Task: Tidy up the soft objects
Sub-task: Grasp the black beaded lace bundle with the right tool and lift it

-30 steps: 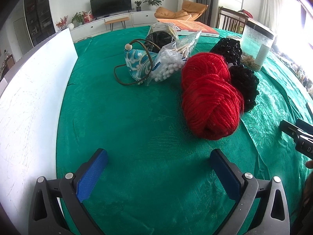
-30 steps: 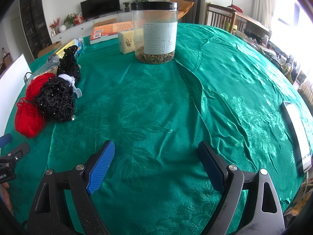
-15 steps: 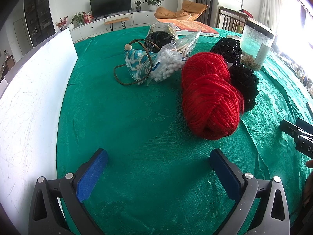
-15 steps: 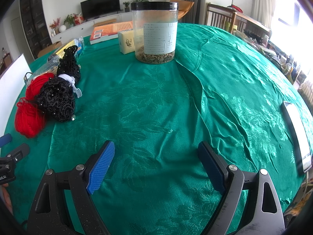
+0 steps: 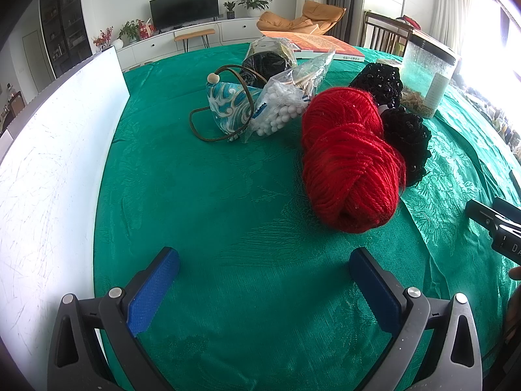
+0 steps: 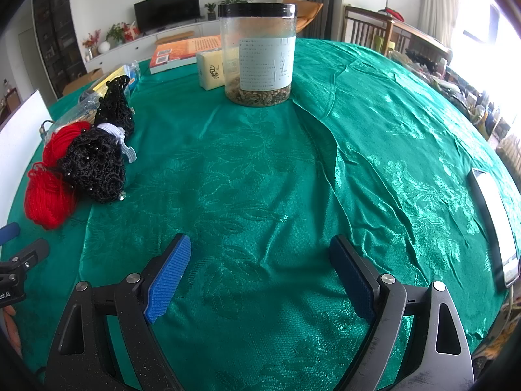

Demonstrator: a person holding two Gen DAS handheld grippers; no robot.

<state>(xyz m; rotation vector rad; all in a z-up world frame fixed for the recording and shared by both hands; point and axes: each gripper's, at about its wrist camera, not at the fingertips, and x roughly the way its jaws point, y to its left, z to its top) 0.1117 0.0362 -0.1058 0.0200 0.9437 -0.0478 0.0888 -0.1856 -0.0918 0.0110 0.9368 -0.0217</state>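
Two grippers over a green bench, nothing changed since earlier.
Left gripper (image 5: 263, 280) and right gripper (image 6: 260, 272) jaws apart, empty; jar (image 6: 257, 52) label unreadable at 12 o'clock.

Low tabletop views, red yarn (image 5: 351, 163) shared

Red yarn (image 5: 351, 163) touching probably lace, black bundle (image 5: 407, 133)

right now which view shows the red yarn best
The left wrist view: the red yarn sits near the centre, close and unobstructed, both lobes showing. The right wrist view has it small at the left edge, partly hidden behind the black lace bundle.
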